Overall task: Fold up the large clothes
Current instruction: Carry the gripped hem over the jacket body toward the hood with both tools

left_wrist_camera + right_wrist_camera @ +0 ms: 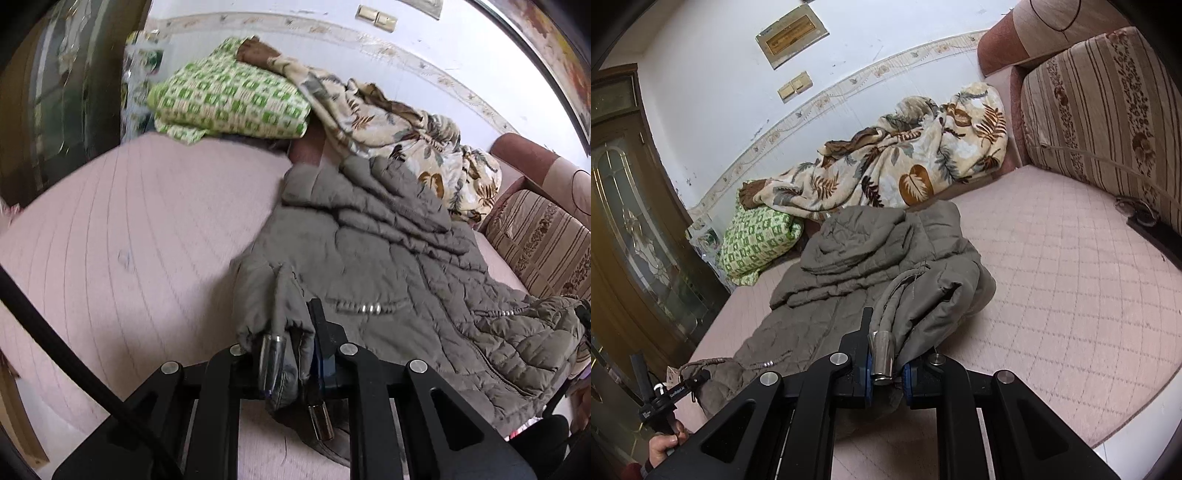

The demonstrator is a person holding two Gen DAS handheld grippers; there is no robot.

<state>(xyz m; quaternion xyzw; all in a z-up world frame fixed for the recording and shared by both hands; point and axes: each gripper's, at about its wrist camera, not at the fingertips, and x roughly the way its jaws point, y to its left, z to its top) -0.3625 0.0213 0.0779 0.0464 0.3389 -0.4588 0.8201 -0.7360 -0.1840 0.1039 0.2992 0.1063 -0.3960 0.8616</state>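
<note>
Both grippers pinching the hem of a grey quilted coat [871, 266] spread lengthwise on the pink bed cover [129, 229].

From left to right: my left gripper [291, 343] pinches a bunched hem corner with its metal cord end; my right gripper [884, 363] pinches the opposite corner, another cord end between its pads. I judge the fold goes best if I lift both corners level, keep the hem taut, and carry it toward the hood near the green checked bundle [229, 99] and leaf-print blanket [905, 162]. The sleeves are hard to make out, and the fabric under each gripper body is hidden.
</note>
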